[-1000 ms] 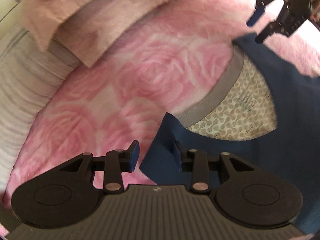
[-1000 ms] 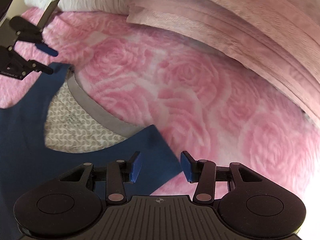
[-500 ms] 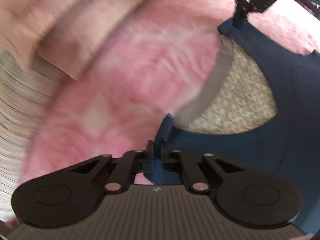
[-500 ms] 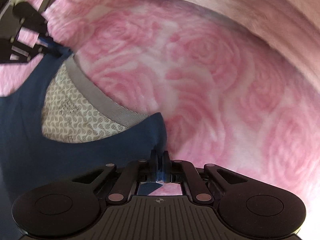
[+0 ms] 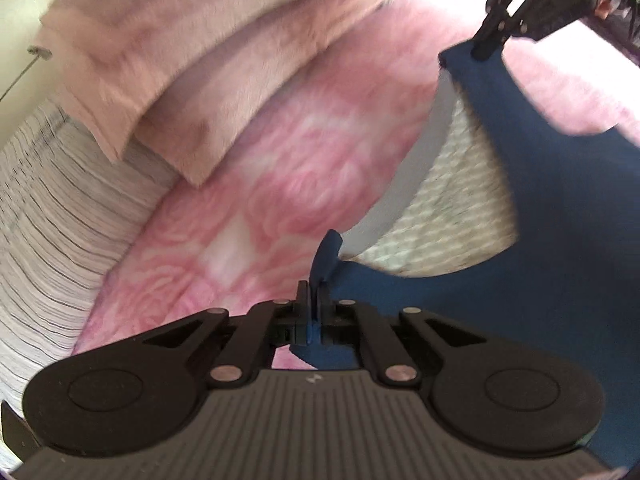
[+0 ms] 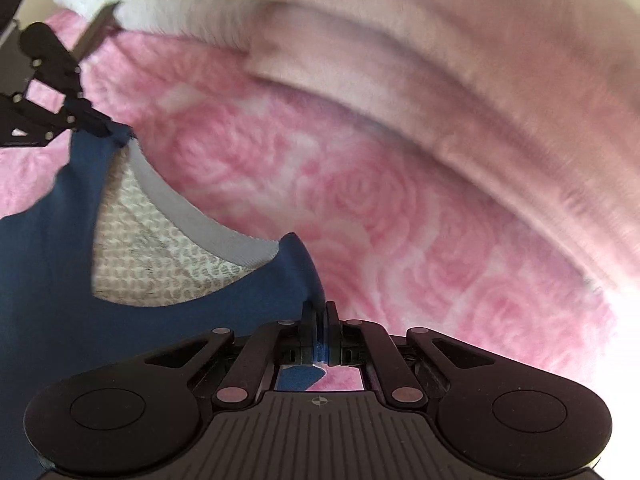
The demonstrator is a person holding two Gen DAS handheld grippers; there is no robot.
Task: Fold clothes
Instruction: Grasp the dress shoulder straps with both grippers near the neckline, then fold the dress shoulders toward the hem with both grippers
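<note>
A dark blue sleeveless top (image 5: 560,240) with a grey neckband and a patterned cream lining lies on a pink rose-print blanket (image 5: 280,168). My left gripper (image 5: 314,304) is shut on one shoulder strap of the top, and the strap stands up from the pads. My right gripper (image 6: 320,316) is shut on the other shoulder strap (image 6: 296,256). Each view shows the other gripper pinching the far strap: the right gripper (image 5: 486,50) at the top right, the left gripper (image 6: 102,130) at the left. The neckline hangs stretched between the two grips.
A folded pale pink fleece (image 5: 180,60) lies across the far side of the blanket. A white ribbed cushion or bedding (image 5: 48,220) sits to the left. The blanket (image 6: 400,220) stretches flat between the top and the fleece.
Both grippers went from open beside the shoulder straps to shut on them. They have since lifted a little, and the straps and neckline have risen off the blanket.
</note>
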